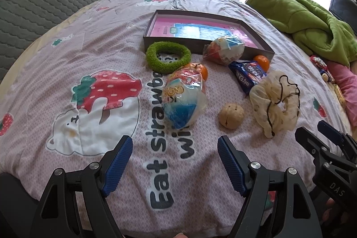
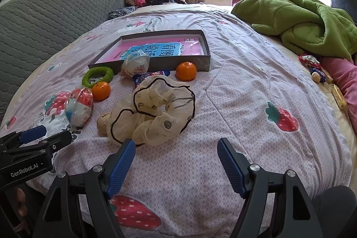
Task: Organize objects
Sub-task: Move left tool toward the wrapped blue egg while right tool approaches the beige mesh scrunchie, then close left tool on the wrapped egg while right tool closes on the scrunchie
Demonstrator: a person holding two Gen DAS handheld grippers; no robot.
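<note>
Both my grippers hang with jaws spread wide and empty: the right gripper (image 2: 176,162) has the cream scrunchie (image 2: 154,110) just ahead and slightly left, so that arm is nearer. My left gripper (image 1: 175,160) faces the wrapped snack (image 1: 184,99), its long axis pointing away. Beyond lie the oranges (image 2: 186,71) and the open box (image 2: 207,46), nothing blocking.
</note>
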